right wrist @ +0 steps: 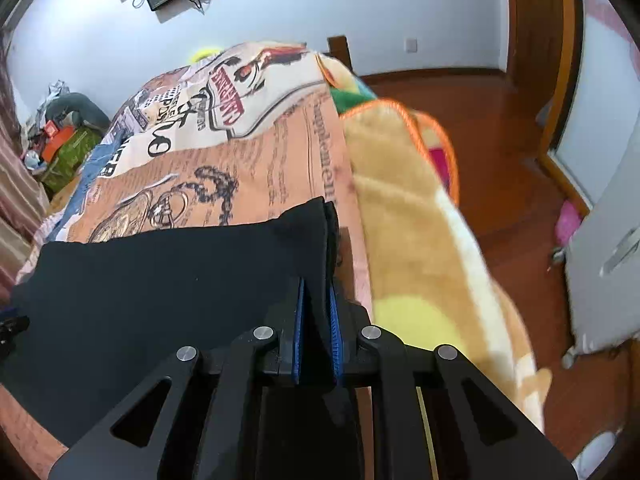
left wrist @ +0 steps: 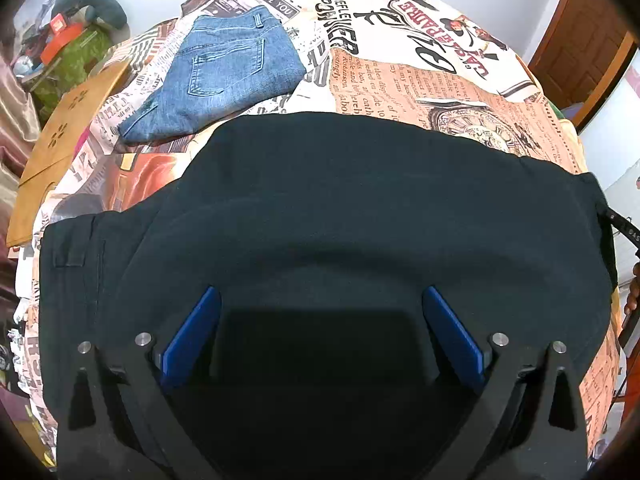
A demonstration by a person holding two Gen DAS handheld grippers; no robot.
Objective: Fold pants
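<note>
Black pants [left wrist: 340, 208] lie spread across the newspaper-print bedspread [left wrist: 420, 80], with the waistband and a belt loop at the left. My left gripper [left wrist: 320, 320] is open just above the pants' near edge, its blue pads [left wrist: 192, 336] wide apart with nothing between them. In the right wrist view the same black pants [right wrist: 160, 280] lie on the bed, and my right gripper [right wrist: 318, 320] is shut on their right-hand edge, with cloth pinched between the blue pads [right wrist: 298, 336].
Folded blue jeans [left wrist: 224, 76] lie at the far left of the bed. A wooden board [left wrist: 64, 144] and clutter sit to the left. A yellow-tan blanket [right wrist: 420, 240] hangs over the bed's right side above a wooden floor [right wrist: 500, 140]. A door [right wrist: 608, 240] stands at right.
</note>
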